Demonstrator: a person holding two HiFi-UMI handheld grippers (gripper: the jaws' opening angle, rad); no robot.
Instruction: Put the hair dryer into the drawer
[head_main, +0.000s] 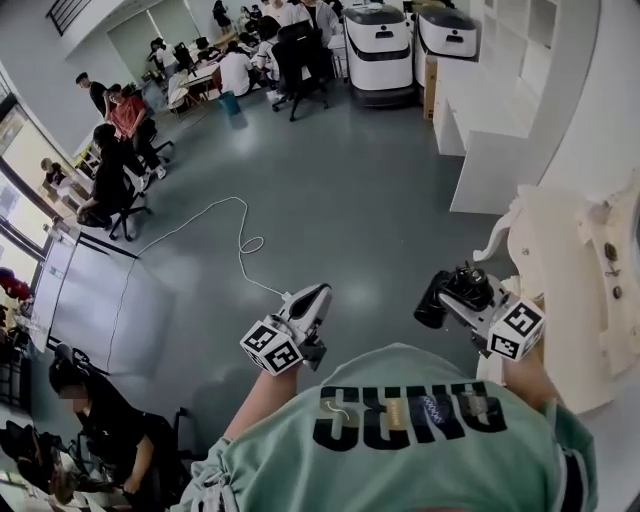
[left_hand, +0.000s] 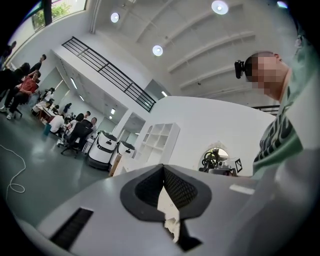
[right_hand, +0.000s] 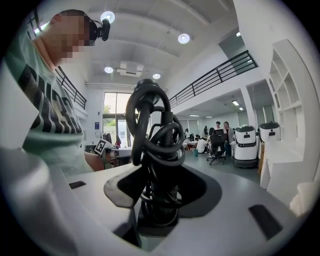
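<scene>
The black hair dryer (head_main: 458, 288), with its cord wound round it, sits crosswise in my right gripper (head_main: 448, 300), which is shut on it. In the right gripper view the hair dryer (right_hand: 155, 145) stands upright between the jaws of my right gripper (right_hand: 157, 202), with cord loops rising above them. My left gripper (head_main: 316, 298) is held out over the floor, shut, with nothing in it. In the left gripper view the left gripper (left_hand: 164, 189) has its dark pads meeting. A white ornate cabinet (head_main: 575, 285) with small knobs stands just right of the hair dryer. No open drawer shows.
A white cable (head_main: 240, 238) lies looped on the grey floor ahead. A white shelf unit (head_main: 492, 130) lines the right wall, with two white machines (head_main: 380, 48) behind it. People sit at desks at the far left, and one person (head_main: 100, 410) sits at the lower left.
</scene>
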